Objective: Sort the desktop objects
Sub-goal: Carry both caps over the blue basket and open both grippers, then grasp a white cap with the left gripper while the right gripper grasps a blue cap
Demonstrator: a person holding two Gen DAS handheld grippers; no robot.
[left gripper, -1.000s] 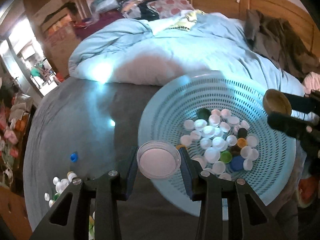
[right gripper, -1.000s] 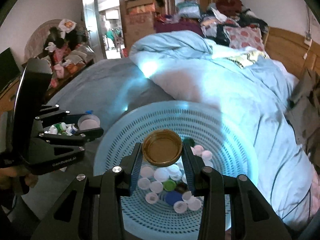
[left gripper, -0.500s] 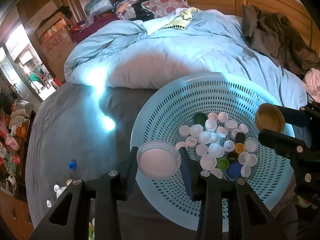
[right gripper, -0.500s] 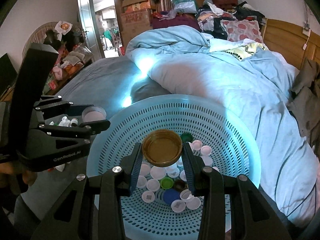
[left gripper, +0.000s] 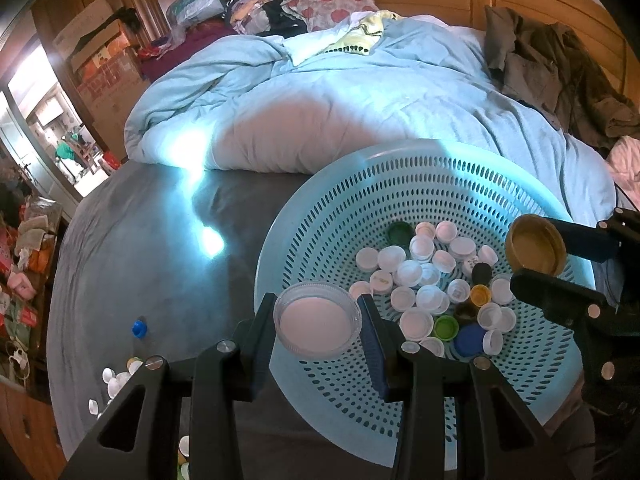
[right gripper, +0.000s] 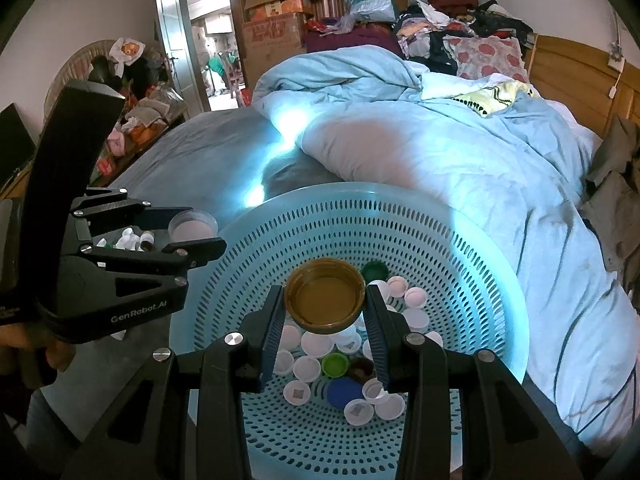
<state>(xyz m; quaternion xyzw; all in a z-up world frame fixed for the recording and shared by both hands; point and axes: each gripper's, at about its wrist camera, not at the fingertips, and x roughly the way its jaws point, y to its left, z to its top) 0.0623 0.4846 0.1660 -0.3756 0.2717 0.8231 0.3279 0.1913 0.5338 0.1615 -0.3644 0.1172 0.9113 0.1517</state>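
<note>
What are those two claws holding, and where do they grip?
Left hand-held gripper pinches a clear lid by its rim; right hand-held gripper a gold cap likewise.

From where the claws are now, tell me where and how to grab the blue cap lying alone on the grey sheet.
Grip the small blue cap across its round side wall, coming straight down from above. It sits alone on the flat grey sheet with bare fabric all around, so claw fingers can straddle it from any side.

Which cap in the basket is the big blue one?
The dark blue cap at the pile's near edge, beside the green cap; it's wider than the white ones.
</note>
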